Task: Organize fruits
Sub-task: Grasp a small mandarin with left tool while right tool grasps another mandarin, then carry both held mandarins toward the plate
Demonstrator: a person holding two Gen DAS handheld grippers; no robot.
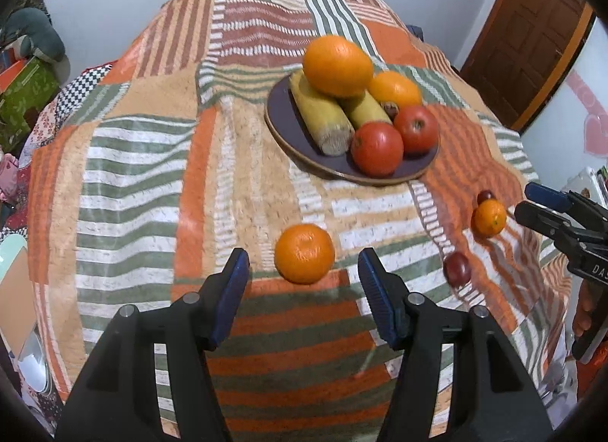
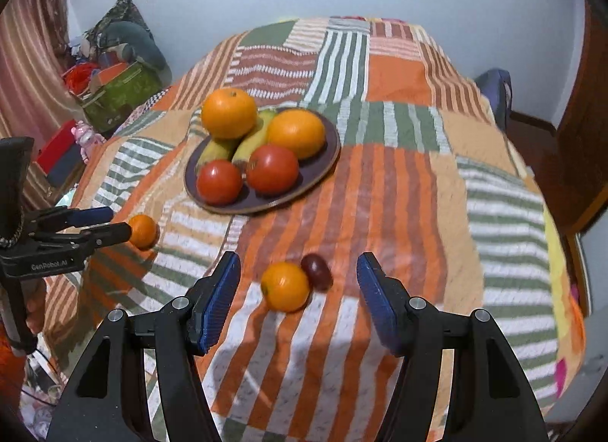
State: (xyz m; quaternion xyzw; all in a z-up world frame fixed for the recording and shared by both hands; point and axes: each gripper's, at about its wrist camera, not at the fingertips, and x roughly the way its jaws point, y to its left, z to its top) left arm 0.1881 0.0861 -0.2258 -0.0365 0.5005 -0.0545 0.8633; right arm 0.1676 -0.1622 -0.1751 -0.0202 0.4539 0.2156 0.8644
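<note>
A dark plate (image 1: 283, 127) (image 2: 323, 164) on the striped cloth holds two oranges, two bananas and two tomatoes. A loose tangerine (image 1: 304, 254) (image 2: 142, 231) lies just ahead of my open, empty left gripper (image 1: 302, 271) (image 2: 110, 223). A second tangerine (image 2: 285, 286) (image 1: 489, 217) touches a dark red grape (image 2: 316, 271) (image 1: 485, 196), just ahead of my open, empty right gripper (image 2: 298, 275) (image 1: 526, 201). Another dark red grape (image 1: 457, 269) lies on the cloth between the tangerines.
The striped patchwork cloth (image 1: 144, 176) (image 2: 418, 195) covers the whole table and drops off at its edges. Bags and boxes (image 2: 114, 89) sit on the floor at the left. A wooden door (image 1: 532, 35) stands at the right.
</note>
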